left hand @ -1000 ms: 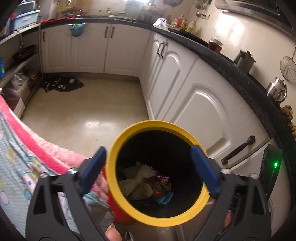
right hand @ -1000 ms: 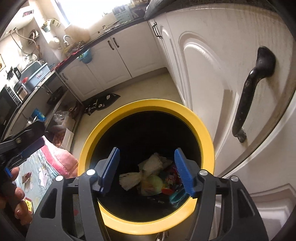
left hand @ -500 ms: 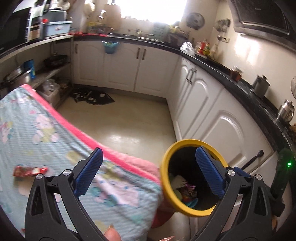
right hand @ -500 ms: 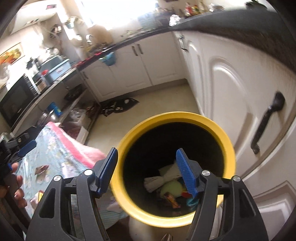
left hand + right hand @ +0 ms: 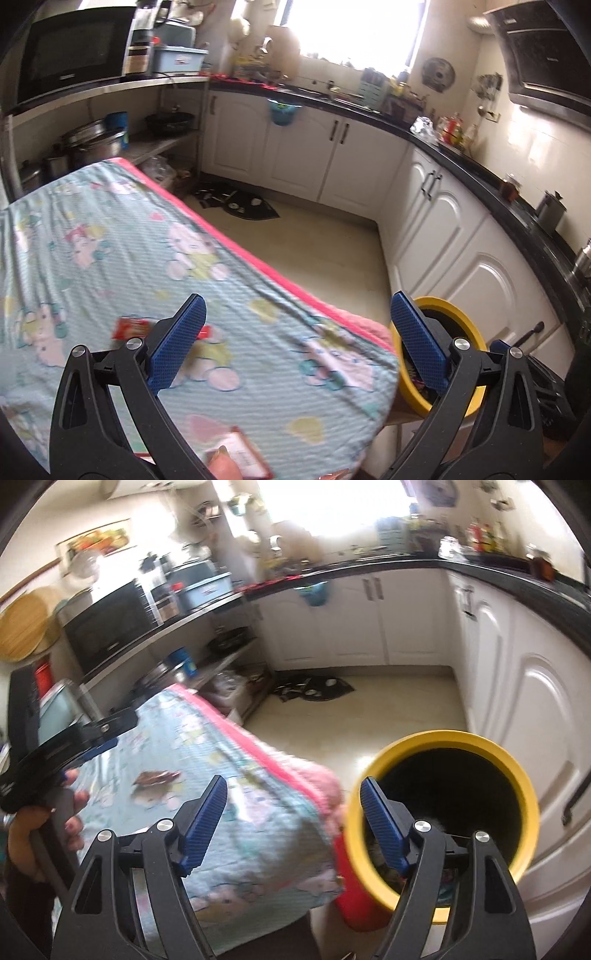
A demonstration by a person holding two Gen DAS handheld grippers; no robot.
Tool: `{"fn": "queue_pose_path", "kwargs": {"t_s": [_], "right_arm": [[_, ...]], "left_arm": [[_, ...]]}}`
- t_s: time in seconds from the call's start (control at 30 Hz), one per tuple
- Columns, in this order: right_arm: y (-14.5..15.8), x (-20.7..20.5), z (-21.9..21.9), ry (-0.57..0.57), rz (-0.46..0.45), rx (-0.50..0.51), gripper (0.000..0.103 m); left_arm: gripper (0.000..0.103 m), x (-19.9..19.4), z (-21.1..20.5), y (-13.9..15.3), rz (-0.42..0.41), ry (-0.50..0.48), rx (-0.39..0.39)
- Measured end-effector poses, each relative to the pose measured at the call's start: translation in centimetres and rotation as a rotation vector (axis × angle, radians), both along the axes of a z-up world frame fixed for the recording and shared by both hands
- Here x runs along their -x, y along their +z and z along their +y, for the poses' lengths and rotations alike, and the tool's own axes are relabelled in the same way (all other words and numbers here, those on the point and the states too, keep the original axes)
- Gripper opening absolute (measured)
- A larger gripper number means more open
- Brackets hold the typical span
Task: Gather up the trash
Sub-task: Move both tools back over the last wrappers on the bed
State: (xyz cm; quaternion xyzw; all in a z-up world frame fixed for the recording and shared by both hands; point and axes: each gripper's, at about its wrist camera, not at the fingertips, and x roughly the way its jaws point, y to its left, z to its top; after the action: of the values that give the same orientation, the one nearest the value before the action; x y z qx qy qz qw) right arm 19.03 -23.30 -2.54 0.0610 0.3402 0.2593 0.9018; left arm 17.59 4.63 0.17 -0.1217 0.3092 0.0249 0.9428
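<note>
Left gripper (image 5: pixel 295 339) spread and empty over the cartoon-print tablecloth (image 5: pixel 110 240), red wrapper (image 5: pixel 131 328) at 9 o'clock of it; right gripper (image 5: pixel 293 825) jaws just widening (nothing between), yellow-rimmed trash bin (image 5: pixel 443 738) at 3 o'clock.

there was one yellow-rimmed bin (image 5: pixel 469 321), two wrappers (image 5: pixel 131 328) on one cloth-covered table (image 5: pixel 110 240), and two tongs (image 5: pixel 295 343).

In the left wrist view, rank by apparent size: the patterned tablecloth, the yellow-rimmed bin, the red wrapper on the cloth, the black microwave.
1. Pale blue patterned tablecloth with pink edge, by far the largest.
2. Black microwave.
3. Yellow-rimmed bin, partly hidden, so its place against the microwave is unsure.
4. Red wrapper, the smallest.
</note>
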Motion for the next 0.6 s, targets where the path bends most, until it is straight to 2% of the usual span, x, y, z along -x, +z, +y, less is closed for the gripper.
{"fn": "queue_pose_path", "kwargs": {"t_s": [0.3,0.6], "right_arm": [[0.7,1.7,6.0,0.205,-0.009,0.033,0.072],[-0.8,4.3,14.2,0.467,-0.022,0.191,0.072]], "left_arm": [[0.092,2.1,7.0,-0.3,0.023,0.118,0.032],[0.092,3.3,13.5,-3.2,0.109,0.226,0.097]]}}
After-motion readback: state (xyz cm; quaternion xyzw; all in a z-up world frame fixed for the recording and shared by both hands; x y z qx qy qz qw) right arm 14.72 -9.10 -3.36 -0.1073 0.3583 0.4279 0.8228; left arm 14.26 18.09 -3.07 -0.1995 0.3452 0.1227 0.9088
